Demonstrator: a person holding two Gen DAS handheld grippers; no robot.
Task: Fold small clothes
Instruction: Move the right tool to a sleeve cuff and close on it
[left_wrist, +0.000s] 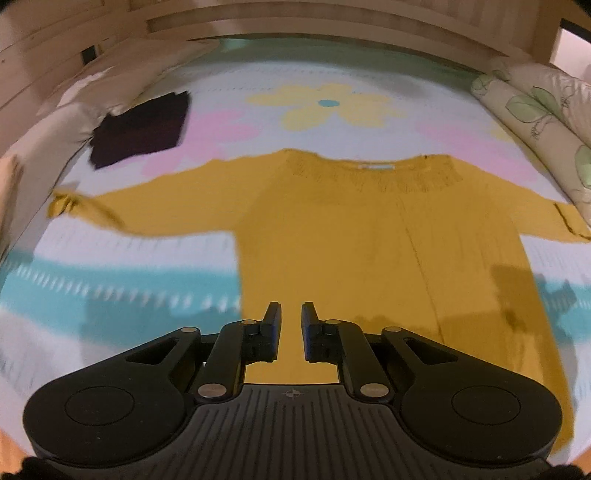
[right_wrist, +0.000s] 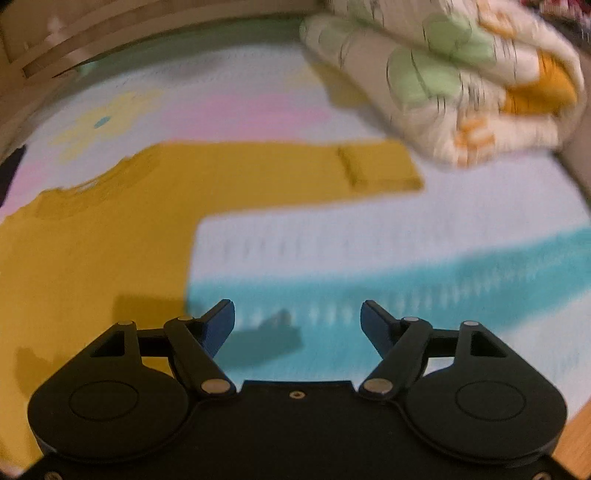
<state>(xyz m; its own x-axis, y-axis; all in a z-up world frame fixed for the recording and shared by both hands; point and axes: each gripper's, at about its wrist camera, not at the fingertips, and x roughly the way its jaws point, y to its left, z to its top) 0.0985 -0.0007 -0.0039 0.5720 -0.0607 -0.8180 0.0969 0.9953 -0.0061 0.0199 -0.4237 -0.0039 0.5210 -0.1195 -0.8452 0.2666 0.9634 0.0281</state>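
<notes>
Left gripper (left_wrist: 291, 314) angled steeply down over lower body of yellow sweater (left_wrist: 332, 236) — jaws parted narrowly, nothing between them. Right gripper (right_wrist: 297, 314) tilted down beside sweater's edge, jaws wide, empty. Sweater spread flat on floral bedsheet (left_wrist: 110, 266), sleeves outstretched. Dark folded garment (left_wrist: 142, 129) well apart; rolled quilt (right_wrist: 443, 74) near sleeve cuff.

Both views motion-blurred. Yellow sweater (left_wrist: 332, 229): hem hidden behind left tongs (left_wrist: 291, 314) body, right cuff cut by frame edge. Right view: sweater's left half out of frame. Dark folded garment (left_wrist: 142, 129) too smeared to identify. Rolled floral quilt (right_wrist: 461, 85) cropped at top.
</notes>
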